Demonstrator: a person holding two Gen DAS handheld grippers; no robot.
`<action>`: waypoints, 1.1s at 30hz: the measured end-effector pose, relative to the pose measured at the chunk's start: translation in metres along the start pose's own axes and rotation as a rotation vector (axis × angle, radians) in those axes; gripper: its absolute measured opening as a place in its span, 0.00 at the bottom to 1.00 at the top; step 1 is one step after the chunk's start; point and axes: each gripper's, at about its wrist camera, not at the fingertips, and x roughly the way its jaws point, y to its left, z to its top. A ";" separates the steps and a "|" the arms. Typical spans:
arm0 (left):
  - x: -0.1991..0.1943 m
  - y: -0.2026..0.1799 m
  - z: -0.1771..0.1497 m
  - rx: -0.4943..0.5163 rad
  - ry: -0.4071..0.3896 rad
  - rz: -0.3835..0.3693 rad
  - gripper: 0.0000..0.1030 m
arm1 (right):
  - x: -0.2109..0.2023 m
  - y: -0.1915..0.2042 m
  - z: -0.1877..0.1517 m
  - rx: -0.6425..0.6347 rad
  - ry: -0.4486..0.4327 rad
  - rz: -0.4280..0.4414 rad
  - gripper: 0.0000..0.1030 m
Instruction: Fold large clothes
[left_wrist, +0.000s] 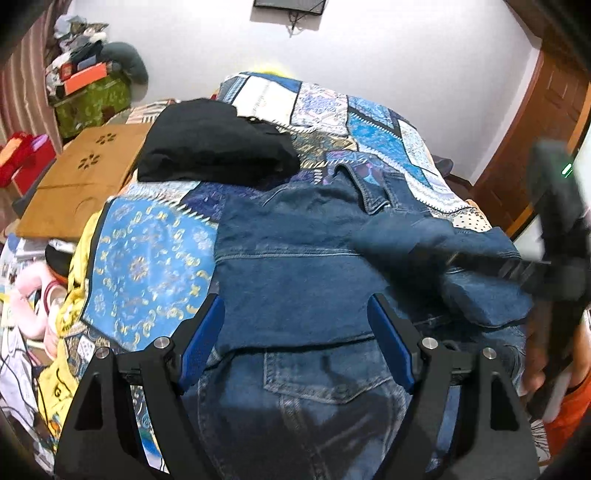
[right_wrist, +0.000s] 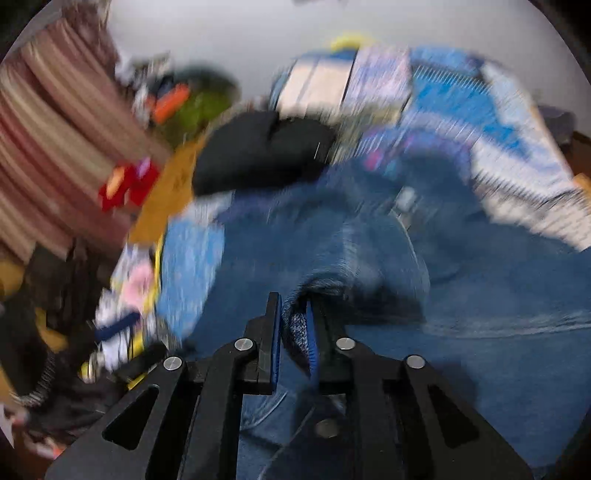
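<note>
Denim jacket (left_wrist: 295, 280) lies back-up on the patchwork bedspread (left_wrist: 147, 258), near edge, over jeans (left_wrist: 314, 413). My right gripper (right_wrist: 293, 328) is pinched on its sleeve (right_wrist: 347, 258), mid-swing judging by the blur. Left gripper (left_wrist: 295, 339) is spread wide above the hem, holding nothing. I'd lay the sleeve flat across the back w/o dragging the body; left could pin the hem.

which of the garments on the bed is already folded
The black garment, a compact bundle farther back; the denim jacket lies spread, its sleeve pinched in the right tongs.
</note>
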 end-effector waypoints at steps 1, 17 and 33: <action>0.000 0.002 -0.001 -0.007 0.006 0.000 0.77 | 0.009 0.002 -0.003 -0.002 0.028 -0.002 0.14; 0.033 -0.050 0.007 0.090 0.076 -0.052 0.77 | -0.069 -0.020 -0.024 -0.032 -0.063 -0.110 0.49; 0.119 -0.107 0.029 0.209 0.258 -0.014 0.34 | -0.162 -0.149 -0.075 0.320 -0.252 -0.346 0.49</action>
